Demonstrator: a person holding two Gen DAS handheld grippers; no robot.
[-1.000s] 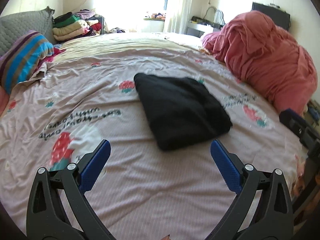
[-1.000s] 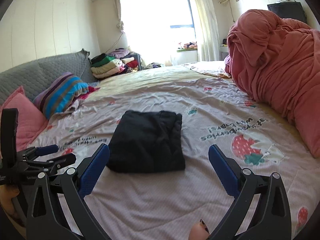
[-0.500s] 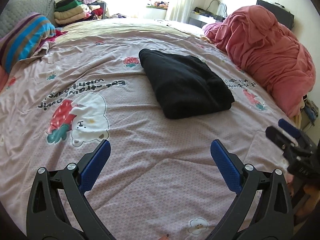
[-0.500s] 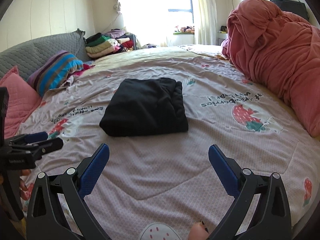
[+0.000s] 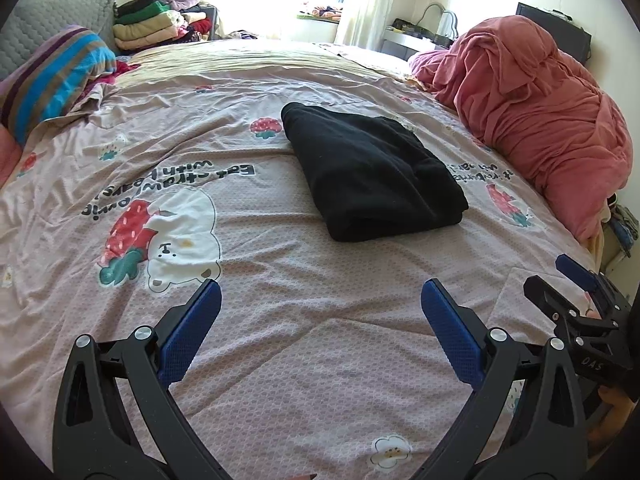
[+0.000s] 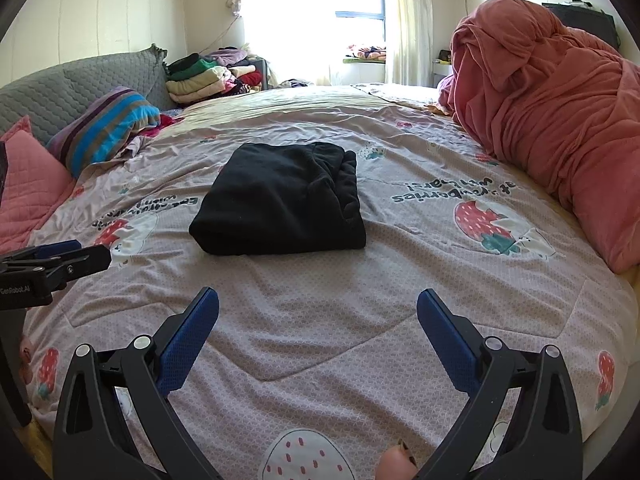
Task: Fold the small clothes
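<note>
Both sets of blue textured rubber pads (image 5: 188, 338) sitting spread wide, gripping nothing, on the left black plastic gripper (image 5: 320, 308) and the right black plastic gripper (image 6: 318, 306) alike. Hovering low over the pinkish waffle-textured bedspread with strawberry-and-bear prints (image 5: 280, 360). Further out, lying flat mid-bed, well clear of both tools: the folded black fleecy garment (image 5: 372, 172), a thick soft rectangle with rounded folds. Slumping at the right edge, a crumpled coral-red duvet heap (image 6: 560, 112); leaning at the left, a striped blue-and-purple pillow (image 6: 106, 126).
</note>
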